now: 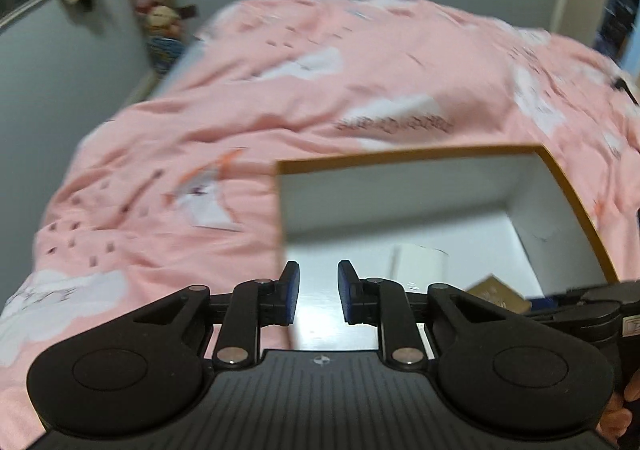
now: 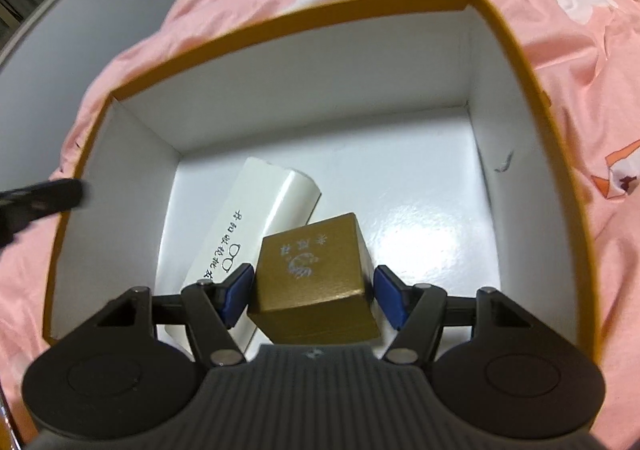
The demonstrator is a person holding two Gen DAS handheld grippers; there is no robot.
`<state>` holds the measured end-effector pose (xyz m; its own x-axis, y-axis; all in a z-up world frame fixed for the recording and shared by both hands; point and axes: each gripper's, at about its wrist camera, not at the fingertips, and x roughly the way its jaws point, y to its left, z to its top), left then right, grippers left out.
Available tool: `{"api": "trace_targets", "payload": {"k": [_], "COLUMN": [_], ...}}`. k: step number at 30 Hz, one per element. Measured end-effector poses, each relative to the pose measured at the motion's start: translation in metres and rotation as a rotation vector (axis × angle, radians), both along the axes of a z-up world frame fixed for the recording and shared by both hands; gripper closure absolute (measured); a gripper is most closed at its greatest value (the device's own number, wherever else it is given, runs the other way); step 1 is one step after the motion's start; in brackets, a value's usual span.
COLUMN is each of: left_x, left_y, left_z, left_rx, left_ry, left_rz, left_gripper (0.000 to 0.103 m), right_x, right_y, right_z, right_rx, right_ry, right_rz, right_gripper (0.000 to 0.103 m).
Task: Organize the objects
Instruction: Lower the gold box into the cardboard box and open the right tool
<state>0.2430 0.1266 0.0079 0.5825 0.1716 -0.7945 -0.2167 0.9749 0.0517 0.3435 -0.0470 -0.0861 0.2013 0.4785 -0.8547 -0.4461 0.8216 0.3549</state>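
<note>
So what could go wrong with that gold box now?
The gold box sits between the right gripper's open fingers, leaning partly on the white box. It might tip or slide off once the gripper pulls away. The big box rests on a soft, wrinkly pink blanket, so a bump on its wall could shift it. The left gripper hovers near its rim and could knock it.

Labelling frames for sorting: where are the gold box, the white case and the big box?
gold box [image 2: 316, 282], right wrist view, top face.
white case [image 2: 256, 218], right wrist view, printed side.
big box [image 2: 320, 90], right wrist view, far inner wall.
</note>
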Motion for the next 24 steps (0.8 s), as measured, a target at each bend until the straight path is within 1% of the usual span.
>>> {"api": "trace_targets", "payload": {"k": [2, 6, 9, 14, 17, 19, 21, 24], "left_x": [-0.006, -0.009, -0.011, -0.016, -0.018, -0.018, -0.018, -0.017], "left_y": [0.011, 0.026, 0.034, 0.041, 0.046, 0.05, 0.052, 0.055], "left_z": [0.001, -0.006, -0.012, -0.02, -0.023, -0.024, -0.026, -0.028], "left_rx": [-0.013, -0.05, -0.09, -0.154, -0.183, -0.212, -0.224, -0.246], "left_ry": [-0.014, -0.016, -0.024, -0.026, -0.035, -0.041, -0.045, -0.05], "left_rz": [0.027, 0.055, 0.051, 0.042, 0.039, 0.035, 0.037, 0.038], "left_gripper": [0.078, 0.078, 0.078, 0.079, 0.081, 0.083, 0.086, 0.086], "right_x": [-0.002, -0.008, -0.011, -0.009, -0.012, -0.015, -0.018, -0.014], "right_y": [0.008, 0.026, 0.039, 0.065, 0.079, 0.084, 0.088, 0.09], "right_z": [-0.002, 0.002, 0.008, 0.008, 0.006, 0.004, 0.002, -0.002], "right_rx": [-0.011, -0.038, -0.054, -0.066, -0.077, -0.078, -0.093, -0.089], "right_ry": [0.014, -0.011, -0.02, 0.03, 0.043, 0.053, 0.052, 0.079], "right_rz": [-0.005, 0.023, 0.055, 0.098, 0.133, 0.152, 0.156, 0.155], "right_gripper": [0.036, 0.036, 0.036, 0.036, 0.037, 0.037, 0.037, 0.037]}}
